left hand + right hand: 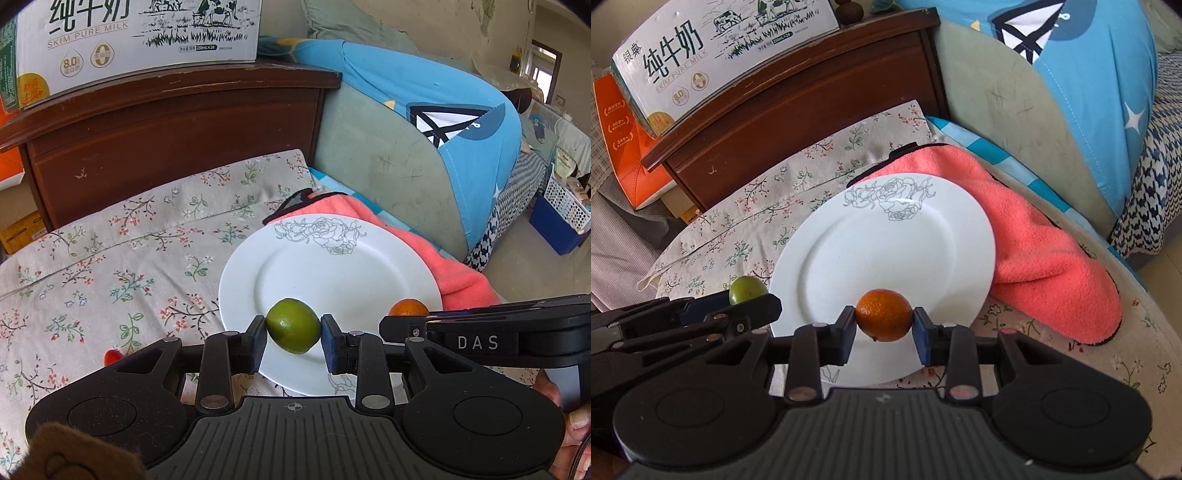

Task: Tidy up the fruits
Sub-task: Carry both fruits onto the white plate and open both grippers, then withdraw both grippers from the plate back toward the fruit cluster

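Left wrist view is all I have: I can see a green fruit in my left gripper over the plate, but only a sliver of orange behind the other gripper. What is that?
Observer: It is a whole orange fruit, clamped between the right gripper's two fingers.
Operator: Is it on the plate yet?
Observer: It seems not; it is held in front of the white plate's near rim, and the plate's centre is bare.
Operator: Anything beside the plate on the right I should avoid?
Observer: A pink fleece cloth lies against the plate's right edge, running down toward the sofa's edge.
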Motion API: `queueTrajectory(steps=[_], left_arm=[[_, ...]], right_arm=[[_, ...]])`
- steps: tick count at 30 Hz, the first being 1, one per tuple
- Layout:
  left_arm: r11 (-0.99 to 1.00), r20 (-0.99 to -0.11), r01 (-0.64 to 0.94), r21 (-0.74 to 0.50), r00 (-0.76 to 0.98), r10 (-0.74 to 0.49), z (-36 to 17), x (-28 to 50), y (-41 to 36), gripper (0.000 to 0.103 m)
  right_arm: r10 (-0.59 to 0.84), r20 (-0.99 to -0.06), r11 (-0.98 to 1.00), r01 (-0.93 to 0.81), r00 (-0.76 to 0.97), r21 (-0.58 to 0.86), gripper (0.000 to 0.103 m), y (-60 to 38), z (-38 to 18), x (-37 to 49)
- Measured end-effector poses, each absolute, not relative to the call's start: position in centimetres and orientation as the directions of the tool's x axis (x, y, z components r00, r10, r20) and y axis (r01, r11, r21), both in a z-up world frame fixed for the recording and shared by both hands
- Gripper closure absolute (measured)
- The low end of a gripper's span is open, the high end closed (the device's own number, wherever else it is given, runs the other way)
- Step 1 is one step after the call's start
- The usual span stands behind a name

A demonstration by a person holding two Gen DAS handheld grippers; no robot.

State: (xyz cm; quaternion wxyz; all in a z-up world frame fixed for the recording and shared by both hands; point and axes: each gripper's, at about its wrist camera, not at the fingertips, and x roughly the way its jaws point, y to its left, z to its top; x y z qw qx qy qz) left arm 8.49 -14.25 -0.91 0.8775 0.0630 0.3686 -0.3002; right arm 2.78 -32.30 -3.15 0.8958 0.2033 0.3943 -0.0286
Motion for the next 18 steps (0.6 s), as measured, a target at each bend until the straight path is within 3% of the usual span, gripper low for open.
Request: queueTrajectory(steps=[8,11,15,18], left_arm=[[0.808,-0.691,0.579,-0.113,0.538,-0.482,-2.4,9.3,-15.8,0.075],[0.813,-0.696,0.570,-0.119,0.537,-0.478,-2.7,9.6,-15.7,0.072],[0.822,-0.700,0.560,-0.105,0.546,-0.461,-3.0,9.7,-15.7,0.061],[0.826,-0.706,0.557,-0.084,0.552,-0.444,-3.2,9.6,-15.8,0.060]], right_arm=[[0.112,-0.717,0.909,0.222,0.688,0.354,0.069,-33.1,-3.7,3.8],[0.117,-0.711,0.901,0.226,0.694,0.370,0.067,-33.3,-3.7,3.9],[0.122,-0.703,0.892,0.234,0.700,0.387,0.066,-33.9,-3.4,4.0],[0.117,-0.691,0.884,0.243,0.713,0.400,0.066,-34.6,-3.0,4.0]])
